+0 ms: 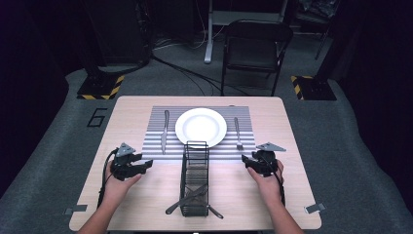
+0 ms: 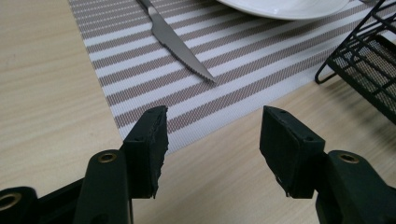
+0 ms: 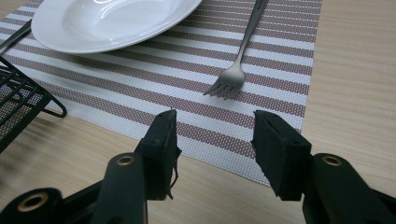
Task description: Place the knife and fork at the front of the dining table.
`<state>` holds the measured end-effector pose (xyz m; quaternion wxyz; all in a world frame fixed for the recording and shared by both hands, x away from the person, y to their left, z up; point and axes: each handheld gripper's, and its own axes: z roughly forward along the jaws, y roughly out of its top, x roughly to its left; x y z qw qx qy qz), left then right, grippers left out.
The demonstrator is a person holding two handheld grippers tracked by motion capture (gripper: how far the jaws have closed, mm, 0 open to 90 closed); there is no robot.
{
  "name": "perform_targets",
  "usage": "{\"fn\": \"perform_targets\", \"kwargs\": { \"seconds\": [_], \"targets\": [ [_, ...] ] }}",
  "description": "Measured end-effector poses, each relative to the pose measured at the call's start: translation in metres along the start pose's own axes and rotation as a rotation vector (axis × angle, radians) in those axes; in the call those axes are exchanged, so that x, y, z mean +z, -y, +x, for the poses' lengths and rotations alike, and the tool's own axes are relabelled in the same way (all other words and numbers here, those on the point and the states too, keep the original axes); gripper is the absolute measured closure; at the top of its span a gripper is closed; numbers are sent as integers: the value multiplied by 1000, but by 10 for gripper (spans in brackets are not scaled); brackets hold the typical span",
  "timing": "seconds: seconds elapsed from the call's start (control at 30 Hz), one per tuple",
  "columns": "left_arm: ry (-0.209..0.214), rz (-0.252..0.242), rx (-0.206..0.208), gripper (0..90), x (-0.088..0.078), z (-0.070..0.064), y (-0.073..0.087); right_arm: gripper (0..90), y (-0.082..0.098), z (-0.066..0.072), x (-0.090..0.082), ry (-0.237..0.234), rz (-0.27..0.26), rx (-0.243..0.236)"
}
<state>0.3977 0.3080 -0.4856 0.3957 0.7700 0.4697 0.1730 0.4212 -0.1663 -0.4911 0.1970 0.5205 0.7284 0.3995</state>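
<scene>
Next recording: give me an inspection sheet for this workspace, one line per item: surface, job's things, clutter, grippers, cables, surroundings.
Surface: wooden table with a striped placemat at its far middle.
Job's things: white plate centred on the placemat; knife to its left, fork to its right; black wire caddy in front of the plate, with cutlery crossed at its near end.
Clutter: nothing seen.
Grippers: left hand-held gripper open, low over bare table near the placemat's corner; right hand-held gripper open, near the fork's tines.
Cables: gripper cables run back along the forearms; more cables on the floor beyond.
Surroundings: folding chair, grey floor, dark room.
</scene>
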Motion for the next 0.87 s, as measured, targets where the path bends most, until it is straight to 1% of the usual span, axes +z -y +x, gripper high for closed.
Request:
{"fn": "perform_targets", "kwargs": {
  "seconds": [0.1,0.17,0.2,0.23,0.27,0.33,0.4,0.43,0.53,0.57,0.6,0.63,0.67,0.73,0.77,0.8,0.87],
  "targets": [
    [-3,5,-8,410,2,4,8,498,0,1,1,-1,4,1],
    [-2,-4,-16,408,2,7,12,498,1,1,1,3,7,9],
    [-3,-4,-18,405,3,8,14,498,1,1,1,5,8,4],
    [-5,-13,-34,404,4,10,16,498,1,1,2,4,6,4],
    [-1,-7,-40,402,4,11,17,497,2,1,2,3,5,2],
    [-9,-7,-52,399,6,15,20,494,2,1,3,2,4,-8],
    [-9,5,-61,396,8,18,23,491,3,1,3,3,6,-6],
    [-17,8,-66,394,9,19,25,489,3,1,4,5,9,-1],
    [-52,22,-57,390,12,24,28,486,5,-1,4,7,8,-2],
    [-60,32,-58,389,12,26,29,485,5,-2,4,9,8,-1],
    [-70,30,-60,382,12,28,30,482,5,-2,5,12,8,0],
    [-79,26,-67,374,12,29,31,480,6,-2,5,9,9,4],
    [-77,32,-77,371,12,31,32,477,6,-2,5,11,11,1],
    [-78,23,-100,371,11,36,33,462,6,-3,6,15,14,-6],
    [-90,14,-109,371,11,37,33,455,6,-3,6,17,13,-2],
    [-95,23,-115,371,9,39,33,446,7,-4,6,19,12,-2],
    [-114,9,-129,371,7,42,34,438,7,-4,6,25,11,5]
  ]
}}
